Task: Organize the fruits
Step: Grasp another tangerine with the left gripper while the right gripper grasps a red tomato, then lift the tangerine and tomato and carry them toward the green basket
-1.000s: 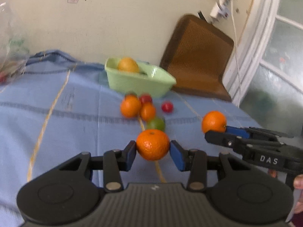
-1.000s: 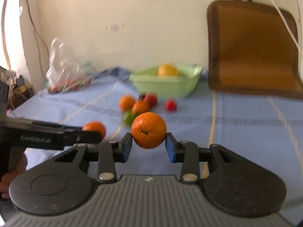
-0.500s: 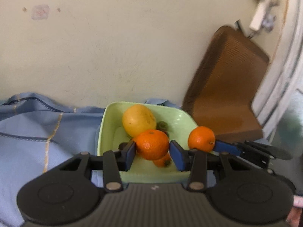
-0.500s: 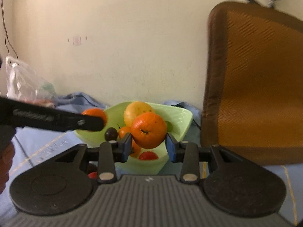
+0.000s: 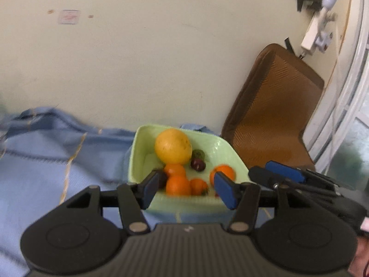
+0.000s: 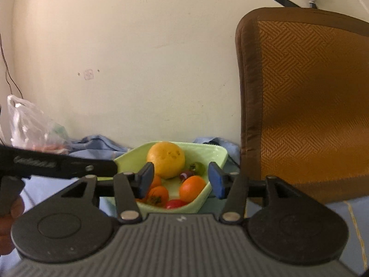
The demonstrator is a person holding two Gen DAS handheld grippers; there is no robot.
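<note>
Left gripper [image 5: 186, 190]: being held wide open, nothing gripped, just in front of the green bowl [image 5: 138, 152] at its near rim. Right gripper [image 6: 181, 182]: likewise being held open and empty, over the bowl's near rim.

Fruits: being kept inside the bowl, directly ahead of both grippers. Small oranges [image 5: 178, 185] are lying nearest the near wall; one orange [image 6: 192, 188] is lying toward the bowl's right side; a red fruit [image 6: 175, 204] is seen at the near wall; a dark round fruit [image 5: 197, 164] and a green fruit [image 5: 198, 154] are lying mid-bowl; a large yellow citrus [image 5: 173, 146] is resting toward the far wall.

Surroundings: the bowl is being carried on a blue cloth [image 5: 46, 161]. A plastic bag [image 6: 32, 127] is lying left of the bowl; a brown chair back [image 6: 306, 106] is standing to its right.

No loose fruit is being shown outside the bowl.
</note>
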